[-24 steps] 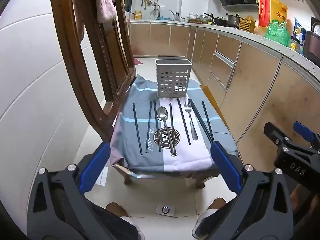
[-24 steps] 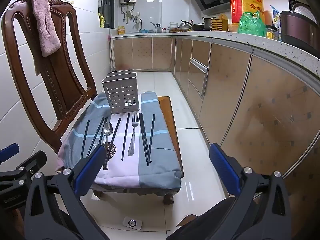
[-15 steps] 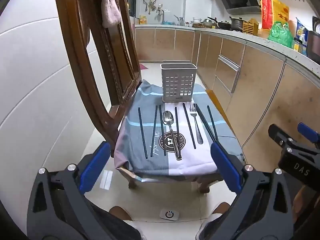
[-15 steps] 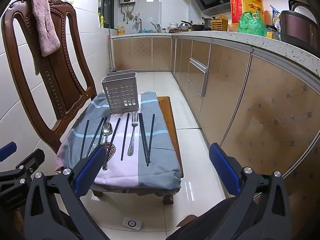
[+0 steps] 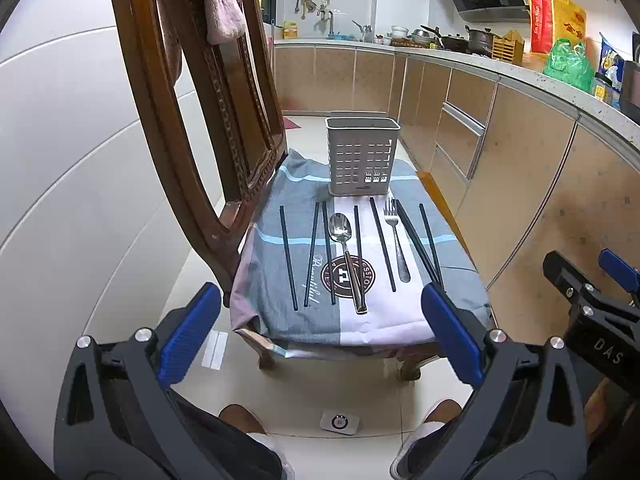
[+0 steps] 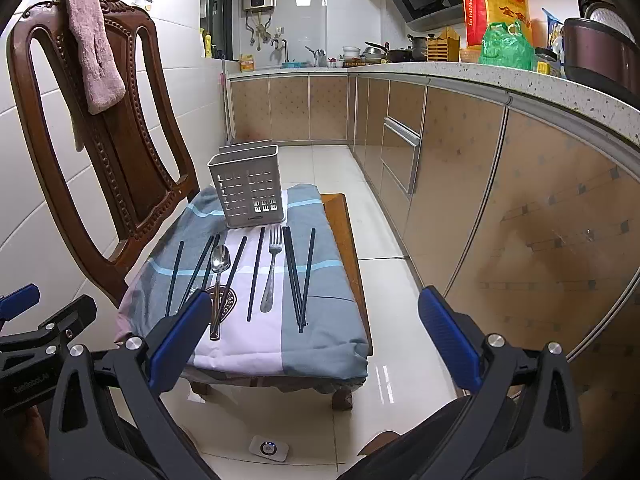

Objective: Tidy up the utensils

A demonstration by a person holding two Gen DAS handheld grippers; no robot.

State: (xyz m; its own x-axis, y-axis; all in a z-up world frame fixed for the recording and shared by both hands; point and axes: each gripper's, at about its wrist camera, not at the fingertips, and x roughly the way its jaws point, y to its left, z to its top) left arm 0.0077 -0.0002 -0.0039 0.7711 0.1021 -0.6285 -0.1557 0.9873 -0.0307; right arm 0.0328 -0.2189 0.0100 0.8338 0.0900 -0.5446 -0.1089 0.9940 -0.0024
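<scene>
Partly hidden behind wide-open left fingers (image 5: 188,340) (right fingers (image 6: 448,344) likewise): chopsticks (image 5: 418,246).

The cloth (image 5: 360,320) over the chair seat is slate blue-grey with pale lilac blocks, thin light-blue stripes and a round dark-brown badge printed on it. The utensil holder (image 5: 362,156) is light grey, pierced with a grid of small square holes. The chopsticks (image 5: 288,258) are dark navy, the spoon (image 5: 341,228) and fork (image 5: 394,224) silver. The chair (image 6: 120,152) is carved reddish-brown wood with a dusty pink towel (image 6: 94,44) draped over it. Both grippers have black frames with blue pads (image 5: 188,340).
</scene>
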